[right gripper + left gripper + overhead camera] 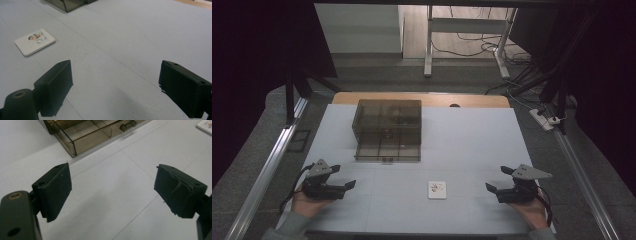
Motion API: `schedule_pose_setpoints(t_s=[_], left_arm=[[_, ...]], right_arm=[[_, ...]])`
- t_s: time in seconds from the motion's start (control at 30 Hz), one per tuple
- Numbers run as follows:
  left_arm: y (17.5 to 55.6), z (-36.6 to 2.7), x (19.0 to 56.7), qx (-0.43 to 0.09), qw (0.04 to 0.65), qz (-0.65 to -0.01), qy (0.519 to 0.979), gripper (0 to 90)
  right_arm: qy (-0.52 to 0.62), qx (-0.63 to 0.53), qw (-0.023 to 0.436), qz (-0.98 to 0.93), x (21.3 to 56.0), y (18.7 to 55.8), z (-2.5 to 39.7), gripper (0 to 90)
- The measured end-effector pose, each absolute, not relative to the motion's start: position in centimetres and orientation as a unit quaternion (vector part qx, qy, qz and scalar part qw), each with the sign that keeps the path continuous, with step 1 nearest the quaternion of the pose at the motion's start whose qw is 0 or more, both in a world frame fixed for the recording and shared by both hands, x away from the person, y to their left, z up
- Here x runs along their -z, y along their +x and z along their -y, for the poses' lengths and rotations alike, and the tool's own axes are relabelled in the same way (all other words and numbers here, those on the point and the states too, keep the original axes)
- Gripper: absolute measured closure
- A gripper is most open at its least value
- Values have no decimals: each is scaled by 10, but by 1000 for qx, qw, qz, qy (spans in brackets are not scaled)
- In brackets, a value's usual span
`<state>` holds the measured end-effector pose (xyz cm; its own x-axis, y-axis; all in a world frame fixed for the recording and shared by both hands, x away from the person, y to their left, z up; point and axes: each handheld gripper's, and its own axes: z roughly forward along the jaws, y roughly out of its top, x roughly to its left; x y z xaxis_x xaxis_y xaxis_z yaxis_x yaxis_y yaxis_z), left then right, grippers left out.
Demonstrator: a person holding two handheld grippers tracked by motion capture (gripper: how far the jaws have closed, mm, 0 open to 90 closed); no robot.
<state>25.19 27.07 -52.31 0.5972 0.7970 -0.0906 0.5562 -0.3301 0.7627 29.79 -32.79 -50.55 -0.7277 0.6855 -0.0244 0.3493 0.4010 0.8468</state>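
well apart, both hand-held grippers, left [343, 176] & right [498, 179], flank card [437, 190].

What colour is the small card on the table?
White, with a small colourful cartoon print; the card shows best in the right gripper view.

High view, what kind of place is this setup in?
Probably a lab or workshop recording station: a white table boxed in by black curtains, with loose cables and a power strip on the floor, plus a desk frame beyond.
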Motion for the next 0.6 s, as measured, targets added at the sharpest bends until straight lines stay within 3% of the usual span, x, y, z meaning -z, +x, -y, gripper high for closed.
schedule_pose_setpoints(t_s=[0.6], left_arm=[[251,-271,524,-152,395,-423,801,142]], right_arm=[[312,-439,205,-817,505,296,329,131]])
